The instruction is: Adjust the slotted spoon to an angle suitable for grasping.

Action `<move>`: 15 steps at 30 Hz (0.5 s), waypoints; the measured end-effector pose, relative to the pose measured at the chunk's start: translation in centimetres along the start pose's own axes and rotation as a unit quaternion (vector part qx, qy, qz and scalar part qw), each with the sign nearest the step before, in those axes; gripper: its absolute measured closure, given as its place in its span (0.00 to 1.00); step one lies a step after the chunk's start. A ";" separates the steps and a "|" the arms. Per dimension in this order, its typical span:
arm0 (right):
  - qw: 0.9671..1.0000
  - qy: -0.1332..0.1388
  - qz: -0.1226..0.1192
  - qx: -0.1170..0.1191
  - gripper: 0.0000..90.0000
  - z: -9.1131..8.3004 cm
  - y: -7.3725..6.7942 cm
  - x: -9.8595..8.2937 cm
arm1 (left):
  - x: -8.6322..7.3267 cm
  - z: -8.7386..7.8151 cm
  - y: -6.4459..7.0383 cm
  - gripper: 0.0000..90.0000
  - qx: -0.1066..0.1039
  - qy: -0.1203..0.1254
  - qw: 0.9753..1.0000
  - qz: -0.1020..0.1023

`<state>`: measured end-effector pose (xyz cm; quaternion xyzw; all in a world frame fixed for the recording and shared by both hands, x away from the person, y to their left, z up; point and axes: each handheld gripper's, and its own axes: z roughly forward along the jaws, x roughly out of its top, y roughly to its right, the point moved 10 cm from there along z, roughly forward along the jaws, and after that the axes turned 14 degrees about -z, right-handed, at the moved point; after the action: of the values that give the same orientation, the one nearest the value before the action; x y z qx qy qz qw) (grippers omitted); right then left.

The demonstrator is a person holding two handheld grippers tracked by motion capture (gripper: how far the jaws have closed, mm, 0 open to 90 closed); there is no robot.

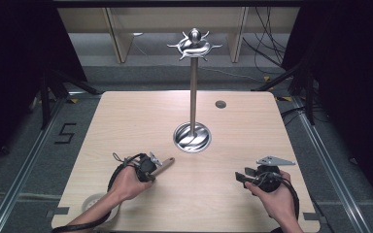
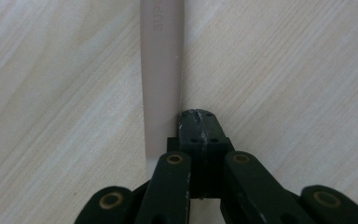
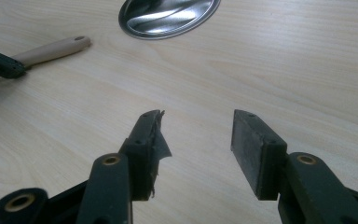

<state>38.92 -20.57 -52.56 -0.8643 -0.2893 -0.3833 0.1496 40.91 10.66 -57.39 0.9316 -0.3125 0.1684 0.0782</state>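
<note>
A wooden-handled utensil [image 1: 165, 165] lies on the pale wood table [image 1: 126, 121], left of centre near the front. My left gripper [image 1: 154, 162] is shut at the handle's near end. In the left gripper view the two jaws meet at a closed seam [image 2: 196, 122], and the pale handle [image 2: 161, 70] runs along their left side and under them. The right gripper view shows the same handle [image 3: 56, 49], its hole at the free end, with the left gripper's tip [image 3: 2, 64] over it. At front right, my right gripper [image 1: 240, 176] [image 3: 198, 123] is open and holds nothing.
A tall steel stand [image 1: 193, 82] with a ring of hooks on top rises from a round steel base [image 1: 192, 136] [image 3: 168, 14] at the table's middle. A grey cable cap [image 1: 220, 104] sits at the back right. A whitish tape roll [image 1: 93, 203] lies at the front left edge.
</note>
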 end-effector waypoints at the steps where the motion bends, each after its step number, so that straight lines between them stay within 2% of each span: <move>1: 1.000 0.004 0.002 0.003 0.59 0.0 -0.1 0.1 | 0.1 -0.1 0.1 0.99 -0.005 0.007 1.000 -0.011; 3: 1.000 0.002 -0.001 -0.007 0.59 -0.1 0.2 0.0 | 0.4 -0.4 0.2 0.98 -0.016 0.026 0.999 -0.029; 4: 1.000 0.008 0.019 0.002 0.59 0.0 -0.2 0.1 | 0.5 -0.6 0.1 0.95 -0.024 0.032 0.998 -0.042; 5: 1.000 0.010 0.004 0.002 0.59 0.0 0.1 0.1 | 0.6 -0.8 0.2 0.93 -0.035 0.039 0.997 -0.057; 6: 1.000 0.003 0.005 -0.002 0.58 -0.1 0.1 0.0 | 0.7 -1.1 0.1 0.91 -0.042 0.044 0.996 -0.066; 7: 1.000 0.000 0.011 0.002 0.58 -0.1 0.0 0.0 | 0.7 -1.4 0.0 0.89 -0.045 0.050 0.995 -0.073; 10: 1.000 0.005 0.004 -0.002 0.58 -0.1 0.2 0.0 | 0.8 -2.1 -0.5 0.82 -0.046 0.066 0.992 -0.093; 13: 1.000 0.011 0.010 0.005 0.57 0.0 0.1 0.2 | 0.8 -2.3 -1.1 0.75 -0.040 0.076 0.990 -0.111; 14: 1.000 0.015 0.004 -0.003 0.57 -0.1 0.3 0.2 | 0.7 -2.4 -1.3 0.72 -0.038 0.074 0.990 -0.113; 15: 1.000 0.010 0.005 -0.009 0.57 -0.2 0.4 0.2 | 0.8 -2.3 -1.4 0.70 -0.039 0.078 0.989 -0.119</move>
<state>39.17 -20.94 -52.34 -0.8634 -0.2799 -0.3933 0.1469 41.80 11.91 -54.99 0.9426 -0.1987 0.2175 0.1575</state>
